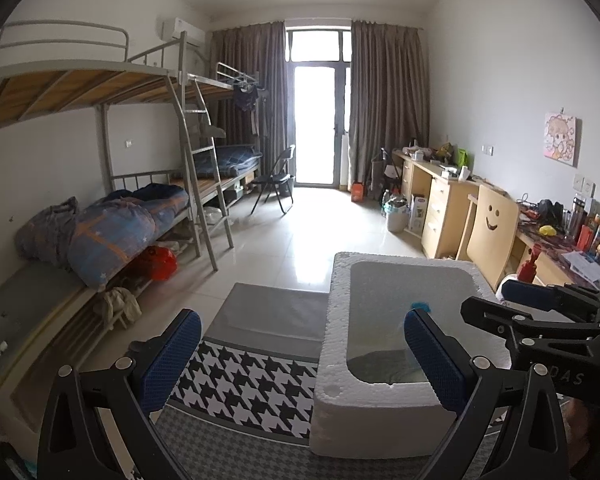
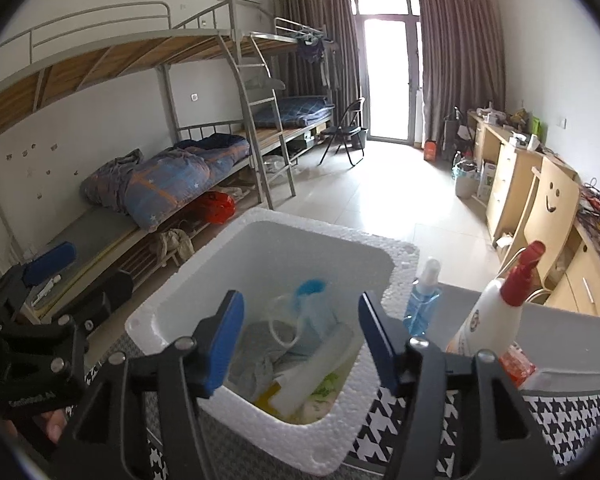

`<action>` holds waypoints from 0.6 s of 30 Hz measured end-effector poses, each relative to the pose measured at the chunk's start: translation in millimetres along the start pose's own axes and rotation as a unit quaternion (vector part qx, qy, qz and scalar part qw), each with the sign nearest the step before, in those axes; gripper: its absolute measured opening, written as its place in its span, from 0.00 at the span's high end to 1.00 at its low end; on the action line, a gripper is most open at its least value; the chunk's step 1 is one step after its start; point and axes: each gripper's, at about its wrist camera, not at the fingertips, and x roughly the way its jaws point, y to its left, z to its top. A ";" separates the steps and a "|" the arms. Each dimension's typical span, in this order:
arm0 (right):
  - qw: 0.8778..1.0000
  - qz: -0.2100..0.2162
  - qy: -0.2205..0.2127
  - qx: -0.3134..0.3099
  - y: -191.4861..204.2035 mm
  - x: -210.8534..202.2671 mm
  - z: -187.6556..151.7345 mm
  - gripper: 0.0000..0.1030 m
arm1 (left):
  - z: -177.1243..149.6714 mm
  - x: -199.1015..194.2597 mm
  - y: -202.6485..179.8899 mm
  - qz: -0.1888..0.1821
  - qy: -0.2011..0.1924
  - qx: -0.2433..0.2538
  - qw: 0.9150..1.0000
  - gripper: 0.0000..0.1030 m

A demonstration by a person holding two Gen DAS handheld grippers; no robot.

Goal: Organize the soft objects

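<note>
A white foam box (image 2: 260, 216) stands on a houndstooth tablecloth (image 1: 244, 384). Inside lie a grey cloth (image 2: 256, 356), a white roll (image 2: 320, 372) and a clear bag with a blue top (image 2: 312, 300). My right gripper (image 2: 300, 320) hovers over the box's near side, open, with nothing pressed between its blue pads. It also shows in the left wrist view, the right gripper (image 1: 486, 300) at the box's right rim. My left gripper (image 1: 300, 356) is open wide to the left of the box, holding nothing. It appears again at the far left, the left gripper (image 2: 84, 276).
A blue spray bottle (image 2: 422, 300), a white bottle with a red trigger (image 2: 488, 312) and a red packet (image 2: 516, 364) stand right of the box. Bunk beds (image 1: 120, 220) line the left wall. Desks and a smiley-face chair (image 1: 492, 224) line the right.
</note>
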 end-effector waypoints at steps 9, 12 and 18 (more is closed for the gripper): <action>1.000 -0.006 -0.021 0.013 -4.3 -18.2 -1.2 0.15 | 3.2 -12.7 -7.7 -0.019 -0.013 0.004 1.000 0.01; 0.999 -0.005 -0.034 0.028 -10.2 -27.1 -0.7 0.07 | 3.4 -17.8 -11.8 -0.018 -0.017 0.012 1.000 0.01; 0.998 -0.023 -0.050 0.024 -10.2 -41.3 -3.3 0.07 | 1.1 -27.7 -16.5 -0.025 -0.020 0.018 0.999 0.01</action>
